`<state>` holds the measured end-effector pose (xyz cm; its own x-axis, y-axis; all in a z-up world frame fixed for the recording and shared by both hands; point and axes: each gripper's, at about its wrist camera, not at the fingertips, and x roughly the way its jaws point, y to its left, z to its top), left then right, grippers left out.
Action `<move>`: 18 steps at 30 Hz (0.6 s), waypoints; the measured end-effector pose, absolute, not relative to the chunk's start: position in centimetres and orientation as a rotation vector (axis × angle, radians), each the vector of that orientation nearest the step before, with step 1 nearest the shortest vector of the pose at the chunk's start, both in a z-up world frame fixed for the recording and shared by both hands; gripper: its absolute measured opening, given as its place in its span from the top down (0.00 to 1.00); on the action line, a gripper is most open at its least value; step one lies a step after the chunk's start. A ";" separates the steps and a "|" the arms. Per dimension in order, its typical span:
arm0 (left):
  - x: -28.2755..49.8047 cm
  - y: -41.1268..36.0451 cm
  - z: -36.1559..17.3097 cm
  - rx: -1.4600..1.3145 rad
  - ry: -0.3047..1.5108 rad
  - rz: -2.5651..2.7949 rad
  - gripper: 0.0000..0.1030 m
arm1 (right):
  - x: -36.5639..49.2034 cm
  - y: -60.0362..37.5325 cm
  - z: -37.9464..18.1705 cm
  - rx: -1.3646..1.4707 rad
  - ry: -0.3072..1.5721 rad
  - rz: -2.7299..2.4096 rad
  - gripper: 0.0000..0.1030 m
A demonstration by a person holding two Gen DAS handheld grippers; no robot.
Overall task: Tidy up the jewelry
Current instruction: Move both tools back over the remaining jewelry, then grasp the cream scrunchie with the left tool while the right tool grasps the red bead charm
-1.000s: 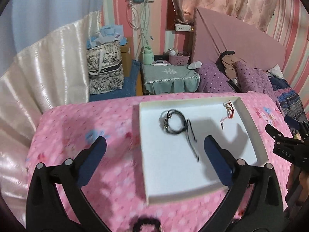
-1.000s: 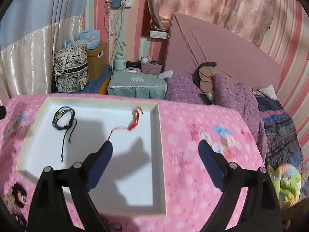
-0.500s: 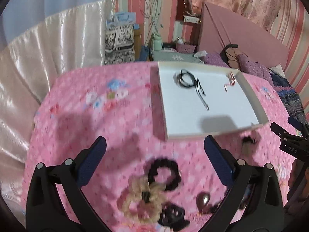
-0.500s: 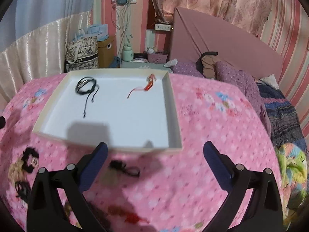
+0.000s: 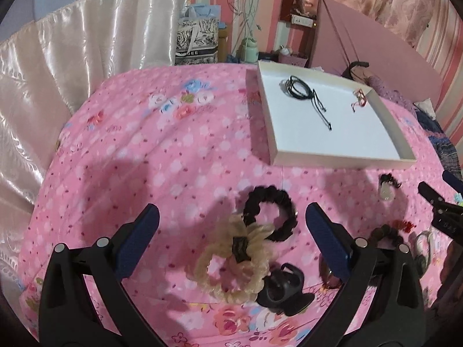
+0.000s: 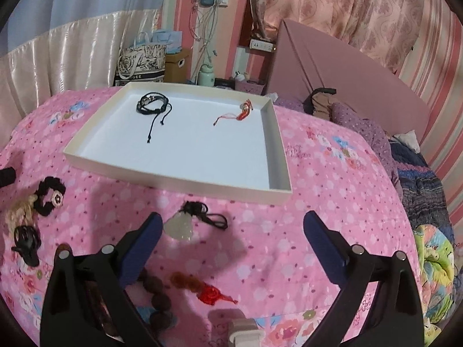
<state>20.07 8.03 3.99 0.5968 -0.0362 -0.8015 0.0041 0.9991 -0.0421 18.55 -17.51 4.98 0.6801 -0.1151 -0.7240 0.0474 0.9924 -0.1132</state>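
A: You're in a bedroom with striped pink walls, over a bed under a pink flowered quilt (image 5: 173,150). The white tray (image 6: 277,156) sits toward the far side, and already holds a black cord bracelet (image 6: 153,105) and a red string bracelet (image 6: 244,112), well apart from each other.

B: And what's left for you to sort?

A: It all lies on the quilt, nearer you than the tray: a pale pendant on a black cord (image 6: 181,228), dark brown beads (image 6: 157,292), amber beads with a red knot (image 6: 202,287), a black scrunchie (image 5: 270,214) touching a cream one (image 5: 234,263), and a black hair claw (image 5: 282,289).

B: How do your grippers stand?

A: Your left gripper (image 5: 231,237) is spread wide over the scrunchies, gripping nothing. Your right gripper (image 6: 233,237) is closing, still wide, with nothing between its fingers; the pendant lies just by its left finger (image 6: 144,245).

B: What could go wrong?

A: Probably the cord. Pinch only a loop and the pendant may swing or slip free. The soft quilt gives, so a finger could catch fabric too. On the left, the touching scrunchies might come up together.
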 end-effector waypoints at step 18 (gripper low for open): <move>18.7 7.2 1.0 0.056 1.030 -0.034 0.22 | 17.0 -18.1 2.0 -0.077 0.994 -0.024 0.38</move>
